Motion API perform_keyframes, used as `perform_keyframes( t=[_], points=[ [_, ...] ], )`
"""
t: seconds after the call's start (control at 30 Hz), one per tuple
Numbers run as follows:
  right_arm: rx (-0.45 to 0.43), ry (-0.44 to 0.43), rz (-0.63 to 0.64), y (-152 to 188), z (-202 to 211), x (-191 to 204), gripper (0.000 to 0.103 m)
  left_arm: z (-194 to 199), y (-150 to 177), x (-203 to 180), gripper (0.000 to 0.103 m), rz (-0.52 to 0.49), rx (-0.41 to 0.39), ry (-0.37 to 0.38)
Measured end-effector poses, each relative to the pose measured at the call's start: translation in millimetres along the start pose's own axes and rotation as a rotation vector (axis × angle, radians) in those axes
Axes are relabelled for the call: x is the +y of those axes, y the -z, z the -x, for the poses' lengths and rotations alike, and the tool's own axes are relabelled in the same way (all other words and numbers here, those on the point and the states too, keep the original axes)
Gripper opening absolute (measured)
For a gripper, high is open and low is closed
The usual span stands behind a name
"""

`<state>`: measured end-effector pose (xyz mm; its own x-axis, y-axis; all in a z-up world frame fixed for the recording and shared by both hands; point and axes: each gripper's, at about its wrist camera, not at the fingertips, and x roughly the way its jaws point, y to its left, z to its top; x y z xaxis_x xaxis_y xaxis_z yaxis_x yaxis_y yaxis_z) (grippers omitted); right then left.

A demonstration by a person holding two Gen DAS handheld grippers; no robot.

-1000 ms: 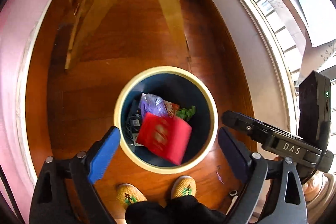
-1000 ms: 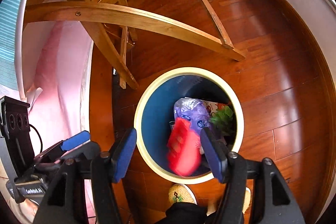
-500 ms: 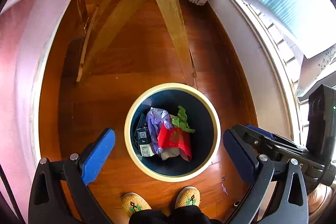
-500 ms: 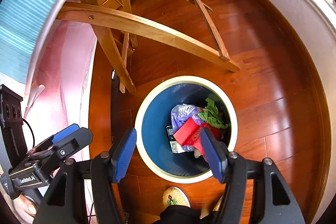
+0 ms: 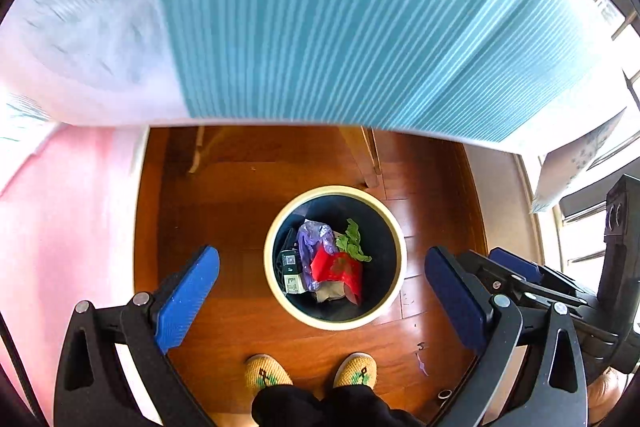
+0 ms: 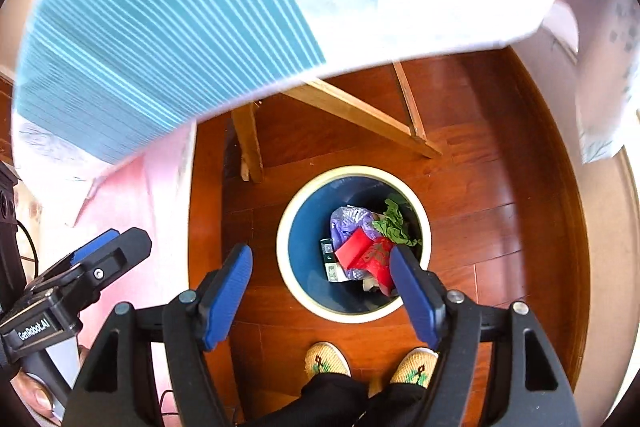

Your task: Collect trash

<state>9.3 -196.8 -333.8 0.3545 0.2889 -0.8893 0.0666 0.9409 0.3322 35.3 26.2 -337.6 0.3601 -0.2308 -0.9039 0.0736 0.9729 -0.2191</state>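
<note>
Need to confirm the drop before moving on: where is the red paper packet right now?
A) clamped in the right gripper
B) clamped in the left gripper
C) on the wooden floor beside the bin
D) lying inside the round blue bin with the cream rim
D: the red paper packet lies inside the round blue bin with the cream rim on the other trash, and the left gripper and right gripper are both open and empty.

Glossy wood floor (image 5: pixel 224 203); crinkly plastic bag (image 5: pixel 314 235) w/ paper.
</note>
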Motion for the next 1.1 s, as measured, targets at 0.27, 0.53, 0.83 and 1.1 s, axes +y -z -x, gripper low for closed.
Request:
perform_keyframes(
  t=[0.27,0.53,0.83,1.1],
  points=[
    [-0.035,0.007,0.066,-21,74,41,0.087,71,-15,-10,0.102,0.0,0.009,-0.022],
    [-0.095,0.031,0.128,-39,144,78,0.087,144,-38,-23,0.102,0.016,-0.031,-0.043],
    [-0.159,0.036,0.157,-59,222,118,0.087,231,-64,-38,0.102,0.013,-0.131,-0.077],
    [-0.215,0.019,0.18,-71,273,145,0.087,291,-83,-40,0.102,0.029,-0.2,-0.11]
  ],
)
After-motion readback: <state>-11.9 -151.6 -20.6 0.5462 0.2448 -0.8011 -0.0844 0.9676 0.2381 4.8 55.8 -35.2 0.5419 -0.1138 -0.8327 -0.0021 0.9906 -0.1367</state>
